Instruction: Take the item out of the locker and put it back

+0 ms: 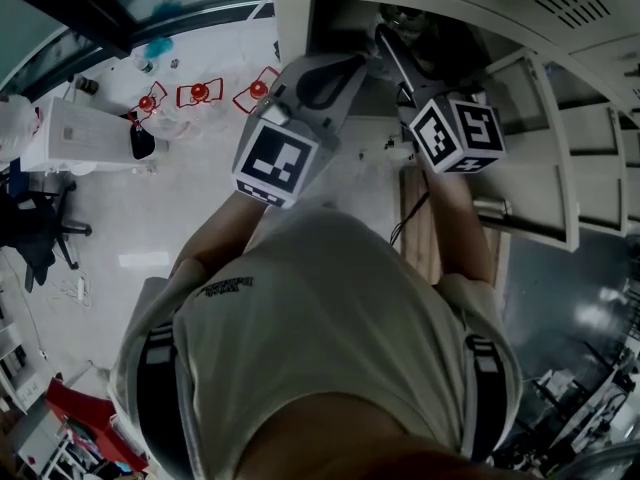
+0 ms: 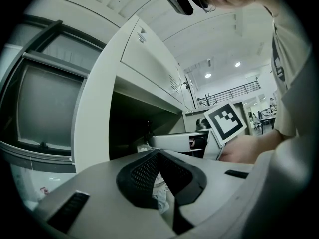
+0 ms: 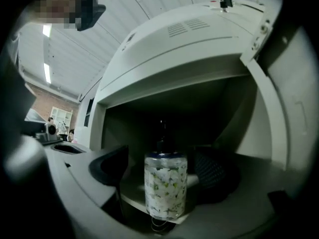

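In the head view, the left gripper (image 1: pixel 352 65) and the right gripper (image 1: pixel 392 44) both point level into the open locker (image 1: pixel 292 8), side by side. The right one reaches deeper, and the bottle is not clear from here. The locker door (image 1: pixel 545 158) hangs open on the right. On the floor to the left are red objects (image 1: pixel 200 93) and a white cabinet (image 1: pixel 80 133), all well apart from the work. In the left gripper view the jaws meet at their tips and grip nothing I can name. A pale crumpled patch shows low in the gap, too unclear to identify. The dark compartment (image 2: pixel 132 128) opens ahead, with the right gripper just beside on the right. In the right gripper view the jaws stand wide on either side of the bottle (image 3: pixel 165 188), with the pads clear of its wall and the right pad the nearer. It is a clear pump bottle with a white-and-green flowered pattern, upright at the very front edge of the shelf (image 3: pixel 130 199). It looks rigid, smooth and round, so it is probably slippery, fairly heavy if full, and tall enough to tip. The mid-body is the place to clamp, not the thin dark pump neck. The door on the right, the compartment ceiling above the pump and the left gripper close by could all foul a lift.
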Action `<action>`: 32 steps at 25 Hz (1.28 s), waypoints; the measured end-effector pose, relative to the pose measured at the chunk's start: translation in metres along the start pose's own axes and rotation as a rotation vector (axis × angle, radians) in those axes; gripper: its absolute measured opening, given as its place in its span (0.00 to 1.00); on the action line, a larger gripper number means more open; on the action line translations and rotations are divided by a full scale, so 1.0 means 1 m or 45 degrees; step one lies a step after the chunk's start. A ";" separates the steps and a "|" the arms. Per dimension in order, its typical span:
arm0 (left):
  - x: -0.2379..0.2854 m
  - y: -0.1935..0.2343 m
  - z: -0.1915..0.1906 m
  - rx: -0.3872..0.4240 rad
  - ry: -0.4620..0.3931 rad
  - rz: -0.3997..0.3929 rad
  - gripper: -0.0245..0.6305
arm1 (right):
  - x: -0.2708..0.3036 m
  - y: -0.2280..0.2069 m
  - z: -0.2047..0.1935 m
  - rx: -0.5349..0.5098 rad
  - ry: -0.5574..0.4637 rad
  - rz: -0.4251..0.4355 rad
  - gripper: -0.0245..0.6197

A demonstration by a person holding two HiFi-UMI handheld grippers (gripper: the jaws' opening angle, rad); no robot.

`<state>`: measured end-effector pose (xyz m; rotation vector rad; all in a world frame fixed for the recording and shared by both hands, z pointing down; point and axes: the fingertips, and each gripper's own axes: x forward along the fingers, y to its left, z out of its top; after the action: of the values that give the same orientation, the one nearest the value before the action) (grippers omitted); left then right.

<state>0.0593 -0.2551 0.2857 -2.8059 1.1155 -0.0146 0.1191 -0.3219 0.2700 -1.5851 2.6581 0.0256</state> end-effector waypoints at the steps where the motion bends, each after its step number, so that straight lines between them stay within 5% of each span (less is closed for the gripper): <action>1: -0.001 0.001 0.002 0.002 -0.006 0.003 0.06 | -0.004 0.001 0.003 -0.005 -0.008 0.002 0.65; 16: -0.014 -0.005 0.029 0.001 -0.040 -0.007 0.06 | -0.059 0.007 0.022 -0.026 -0.048 -0.005 0.21; 23: -0.016 -0.012 0.026 -0.003 -0.028 -0.023 0.06 | -0.078 0.022 0.016 0.004 -0.029 0.032 0.20; 32: -0.021 -0.026 0.010 -0.027 -0.014 -0.072 0.06 | -0.092 0.042 -0.012 0.033 0.034 0.088 0.05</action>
<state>0.0626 -0.2210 0.2792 -2.8518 1.0393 0.0071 0.1249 -0.2218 0.2862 -1.4964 2.7206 -0.0272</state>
